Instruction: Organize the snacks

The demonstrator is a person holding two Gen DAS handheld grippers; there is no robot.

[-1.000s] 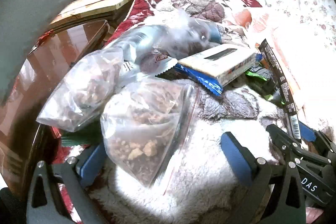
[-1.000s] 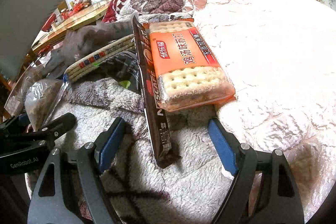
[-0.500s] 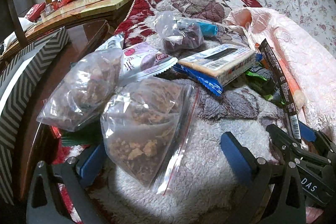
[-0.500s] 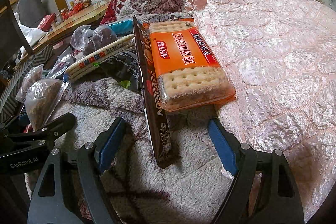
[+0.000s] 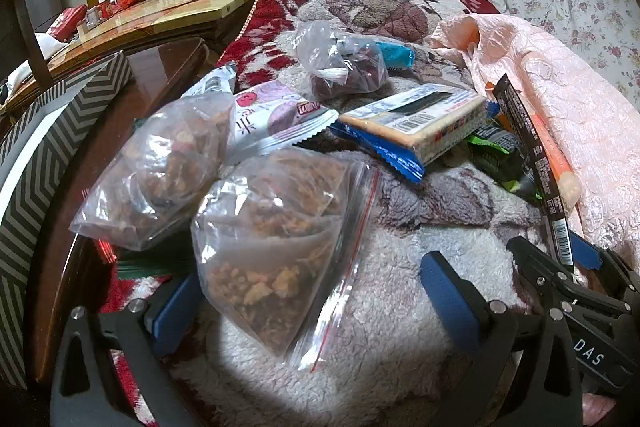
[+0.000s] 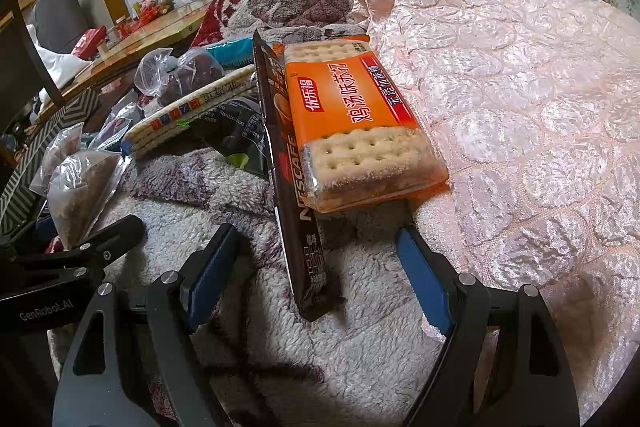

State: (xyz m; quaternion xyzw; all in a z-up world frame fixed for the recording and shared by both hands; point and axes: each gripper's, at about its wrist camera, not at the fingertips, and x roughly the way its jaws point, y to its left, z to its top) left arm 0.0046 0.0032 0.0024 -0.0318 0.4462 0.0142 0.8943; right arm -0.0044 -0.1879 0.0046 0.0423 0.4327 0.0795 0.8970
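Looks like the very start of the sorting here, nothing is picked up yet and the snacks are all in a heap on the fluffy blanket. The left gripper is spread wide with nothing in it, and the zip bag of nuts lies right across its mouth, over the left finger, so my guess is that bag is the first grab. The right gripper is also wide and empty, lined up on the Nescafe stick, which stands on edge leaning against the orange cracker pack. Next move probably means easing in and closing on one thing only; the stick is thin and touching the crackers, so it could tip or drag the pack along. The left view gives you the stuff the right one barely catches: a second clear bag of nuts, a purple and white packet, the cracker sleeve with a barcode on a blue wrapper, a bag of dark fruit, and a chevron-striped box at the far left, maybe the place things go. The right view shows the orange pack's face and the pink quilt properly.
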